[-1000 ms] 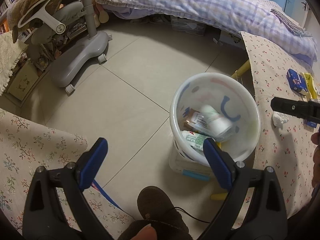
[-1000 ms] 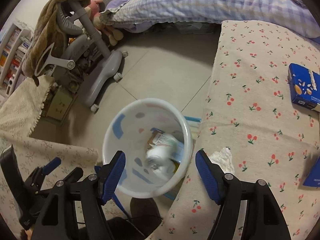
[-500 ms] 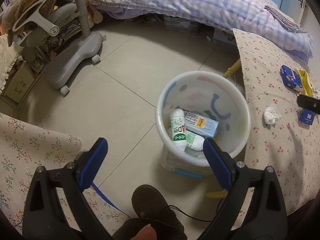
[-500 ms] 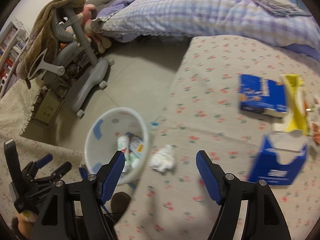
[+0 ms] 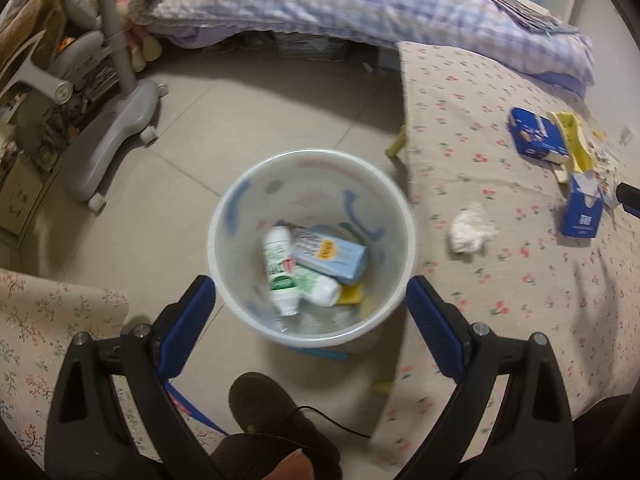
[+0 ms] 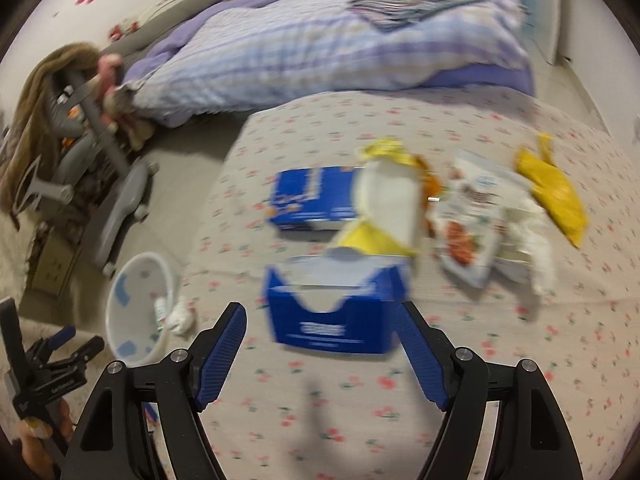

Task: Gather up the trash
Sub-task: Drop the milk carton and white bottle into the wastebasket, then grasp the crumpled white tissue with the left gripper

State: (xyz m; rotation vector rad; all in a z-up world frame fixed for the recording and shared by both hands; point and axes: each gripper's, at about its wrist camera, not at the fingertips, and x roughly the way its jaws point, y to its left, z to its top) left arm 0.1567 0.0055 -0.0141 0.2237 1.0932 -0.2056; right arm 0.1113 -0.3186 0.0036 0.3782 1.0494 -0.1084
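Swinging away from the white bin [image 6: 138, 306], the right gripper [image 6: 322, 354] reached the blue open box [image 6: 334, 306] at twelve o'clock, jaws wide apart, while the left gripper [image 5: 310, 322] hung spread and empty over that bin [image 5: 312, 240].

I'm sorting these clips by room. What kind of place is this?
Most likely a bedroom at home: a bed with a checked quilt, a grey desk chair, and a low table under a cherry-print cloth.
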